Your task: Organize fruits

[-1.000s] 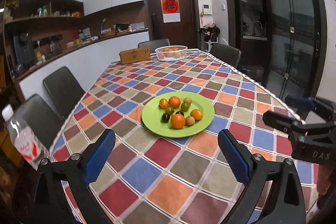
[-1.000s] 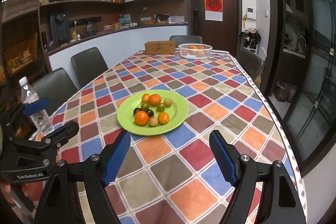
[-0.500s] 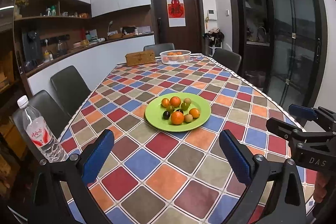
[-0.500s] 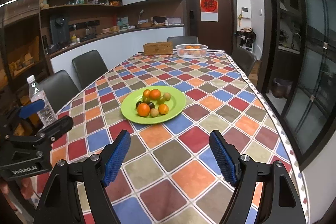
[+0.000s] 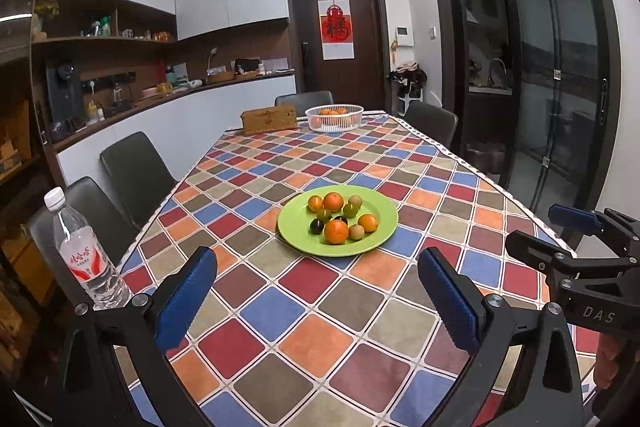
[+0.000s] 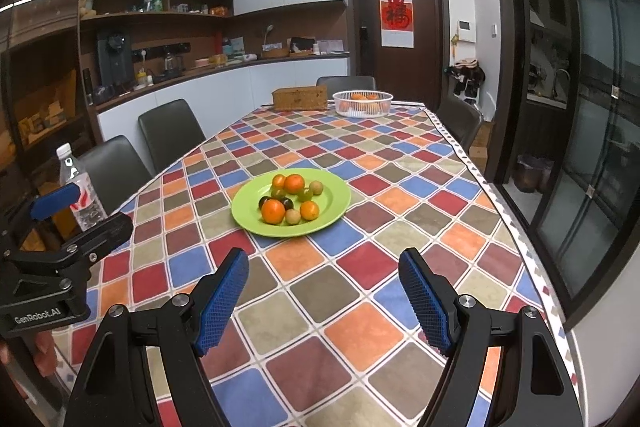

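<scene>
The table (image 5: 304,327) fills your working area and carries a checked cloth of red, blue, orange and grey-brown squares. Dark chairs (image 5: 136,171) stand along its left edge and at the far end.

Locate the green plate (image 5: 294,227) near the middle of the table, at 12 o'clock from both grippers and well apart from them. The fruits (image 5: 338,217) lie clustered on it: four orange ones, several smaller green and tan ones, and two dark ones. The largest orange fruit (image 5: 336,231) sits at 6 o'clock in the cluster, nearest to you.

At the far end of the table, a white basket (image 5: 334,119) holds more orange fruit. A woven brown box (image 5: 269,119) stands just beside it, at its 9 o'clock.

A clear water bottle (image 5: 86,255) with a white cap and a red label stands upright at the left table edge, at 9 o'clock from the left gripper.

Your left gripper (image 5: 318,301) hangs over the near part of the table with its blue pads spread wide; nothing lies between them. Your right gripper (image 6: 324,301) hangs alongside at 3 o'clock from the left one, its blue pads likewise spread wide and empty. Neither gripper touches the plate or any fruit.
</scene>
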### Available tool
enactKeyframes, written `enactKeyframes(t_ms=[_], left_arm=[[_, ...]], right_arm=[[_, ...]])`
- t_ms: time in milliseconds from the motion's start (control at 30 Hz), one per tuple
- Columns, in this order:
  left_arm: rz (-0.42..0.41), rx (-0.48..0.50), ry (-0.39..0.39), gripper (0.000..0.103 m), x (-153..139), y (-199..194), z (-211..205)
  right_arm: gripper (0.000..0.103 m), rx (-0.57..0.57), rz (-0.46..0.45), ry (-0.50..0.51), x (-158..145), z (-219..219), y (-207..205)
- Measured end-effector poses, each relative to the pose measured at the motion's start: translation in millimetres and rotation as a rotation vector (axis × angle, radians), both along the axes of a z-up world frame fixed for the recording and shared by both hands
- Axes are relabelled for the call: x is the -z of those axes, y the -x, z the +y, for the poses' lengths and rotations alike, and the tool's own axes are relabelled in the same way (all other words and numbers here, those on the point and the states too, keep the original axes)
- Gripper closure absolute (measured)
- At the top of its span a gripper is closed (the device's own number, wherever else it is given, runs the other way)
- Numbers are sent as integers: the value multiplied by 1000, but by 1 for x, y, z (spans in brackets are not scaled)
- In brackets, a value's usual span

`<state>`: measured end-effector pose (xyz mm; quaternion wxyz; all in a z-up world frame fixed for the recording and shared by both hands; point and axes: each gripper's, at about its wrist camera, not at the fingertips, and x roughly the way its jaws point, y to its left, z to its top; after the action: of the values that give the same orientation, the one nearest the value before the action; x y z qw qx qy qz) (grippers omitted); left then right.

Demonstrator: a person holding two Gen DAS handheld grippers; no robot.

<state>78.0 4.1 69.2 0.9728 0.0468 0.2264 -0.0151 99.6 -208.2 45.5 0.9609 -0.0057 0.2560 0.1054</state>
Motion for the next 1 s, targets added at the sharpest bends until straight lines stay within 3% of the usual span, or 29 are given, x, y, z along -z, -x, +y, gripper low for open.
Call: enactKeyframes(t_ms=[1000], left_arm=[[-9, -25, 7, 0, 0, 7, 1]], right_arm=[[25, 0, -1, 4, -4, -1, 0]])
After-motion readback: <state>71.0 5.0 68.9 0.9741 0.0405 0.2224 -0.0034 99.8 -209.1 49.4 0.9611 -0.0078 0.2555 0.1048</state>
